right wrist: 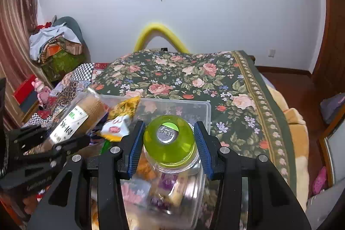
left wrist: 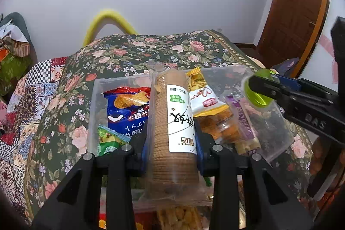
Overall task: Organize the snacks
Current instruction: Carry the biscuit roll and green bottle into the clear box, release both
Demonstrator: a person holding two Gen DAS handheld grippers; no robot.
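The sleeve of round biscuits (left wrist: 172, 128), brown discs stacked in clear crinkled film with a white printed label, lies lengthwise between the blue ribbed pads of the left gripper (left wrist: 172, 156), whose jaws are closed on its lower half; it hangs tilted above the clear plastic bin (left wrist: 94, 100). The right gripper (right wrist: 169, 143) clamps a clear jar (right wrist: 183, 174) just below its glossy lime-green lid (right wrist: 168, 139), jaws part-way apart to fit the neck; wrapped sweets show through the wall. The jar is held over the right-hand end of the same bin.

We judge the step in hand to be lowering both items into the bin. To do it well, we keep the sleeve level so its loose film tail does not snag, and set it into the gap between the blue chip bag (left wrist: 127, 109) and the orange-and-white cracker pack (left wrist: 207, 105), releasing only once it rests on something. The biscuits are brittle, so we avoid squeezing harder. The jar, being rigid and smooth, may slip if tilted; we keep it upright and place it in the bare right part of the bin.

The bin is thin-walled, translucent and rectangular, with a small green packet (left wrist: 107, 139) in its near corner. It stands on a bed covered by a dark floral bedspread (left wrist: 133, 51), soft and uneven, so the bin may shift when pressed.
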